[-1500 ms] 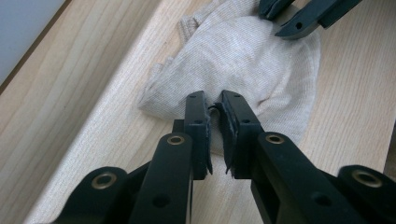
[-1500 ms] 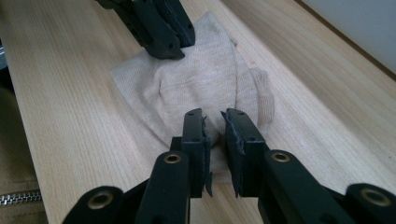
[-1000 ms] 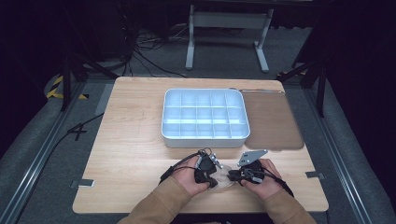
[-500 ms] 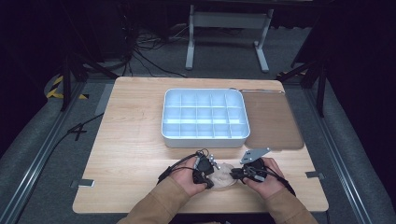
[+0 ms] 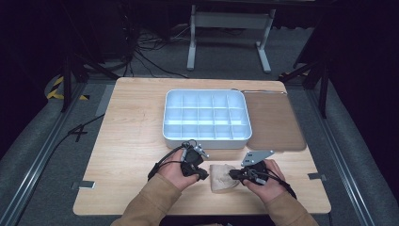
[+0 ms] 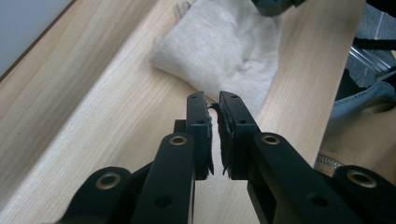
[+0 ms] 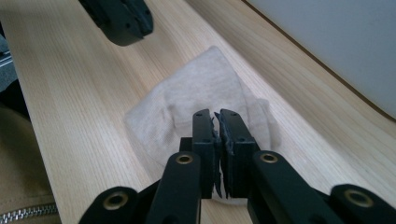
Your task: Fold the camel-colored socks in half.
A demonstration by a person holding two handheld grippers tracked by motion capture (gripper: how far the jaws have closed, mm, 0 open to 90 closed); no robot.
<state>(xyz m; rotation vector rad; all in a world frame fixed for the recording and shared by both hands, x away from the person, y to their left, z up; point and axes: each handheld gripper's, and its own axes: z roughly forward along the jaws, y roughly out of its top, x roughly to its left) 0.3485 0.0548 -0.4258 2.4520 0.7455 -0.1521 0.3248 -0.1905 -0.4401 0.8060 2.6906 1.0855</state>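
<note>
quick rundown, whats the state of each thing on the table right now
cloth: crumpled, lying on the table between both grippers
divided tray: upright, compartments empty
brown mat: flat beside the tray
left gripper: jaws opening slightly, nothing between them
right gripper: closing, over the cloth

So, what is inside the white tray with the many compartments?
In the high view, the compartments of the white tray that show their floors look empty. The near wall hides part of the front row's floor, so something small and flat there could not be seen.
</note>
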